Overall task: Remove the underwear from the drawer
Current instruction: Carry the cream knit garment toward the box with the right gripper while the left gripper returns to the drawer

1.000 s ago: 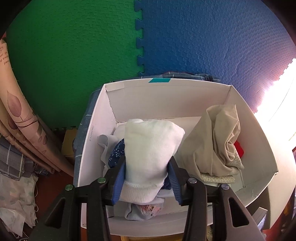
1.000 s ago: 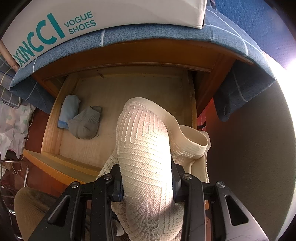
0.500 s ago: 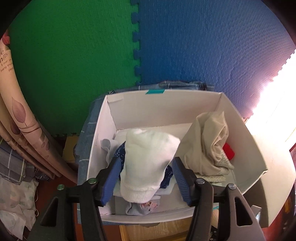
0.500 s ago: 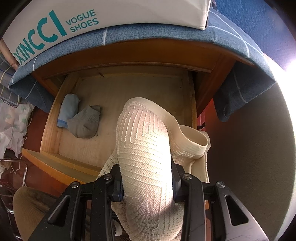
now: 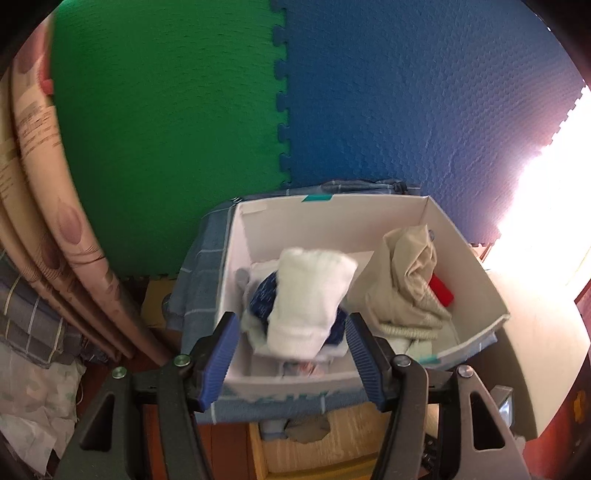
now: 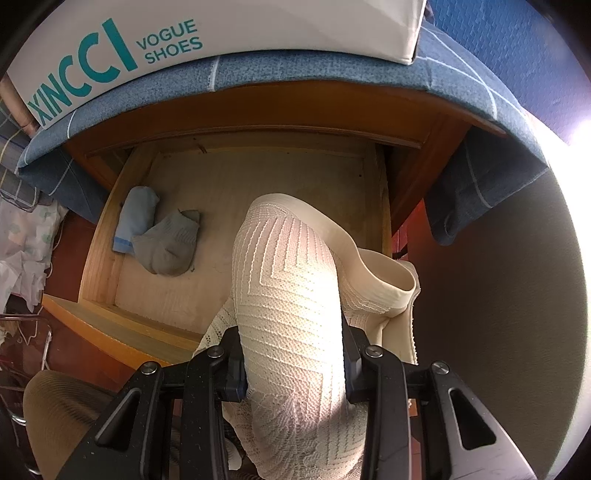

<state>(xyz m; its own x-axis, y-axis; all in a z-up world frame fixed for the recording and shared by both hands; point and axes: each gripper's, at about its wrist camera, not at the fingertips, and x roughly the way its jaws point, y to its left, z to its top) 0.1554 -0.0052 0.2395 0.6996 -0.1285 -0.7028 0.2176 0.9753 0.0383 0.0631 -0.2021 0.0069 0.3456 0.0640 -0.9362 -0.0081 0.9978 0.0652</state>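
In the left wrist view a white shoebox (image 5: 476,280) holds a rolled white garment (image 5: 310,295) on top of a blue patterned piece (image 5: 264,297), with a beige garment (image 5: 406,280) and something red (image 5: 441,290) to the right. My left gripper (image 5: 291,360) stands open, pulled back from the white roll, nothing between its blue pads. In the right wrist view my right gripper (image 6: 293,354) is shut on cream ribbed underwear (image 6: 291,295), held above the open wooden drawer (image 6: 99,254). A light blue piece (image 6: 135,218) and a grey piece (image 6: 168,242) lie in the drawer's left part.
The shoebox (image 6: 221,22) sits on a blue checked cloth (image 6: 332,70) over the cabinet top, above the drawer. Green (image 5: 166,129) and blue (image 5: 406,110) foam mats cover the wall behind. Rolled patterned paper (image 5: 55,221) leans at the left. Bright light glares at the right.
My left gripper let go of the white roll, opened and drew back and up from the box; the roll stays in the box. The right gripper has not moved.
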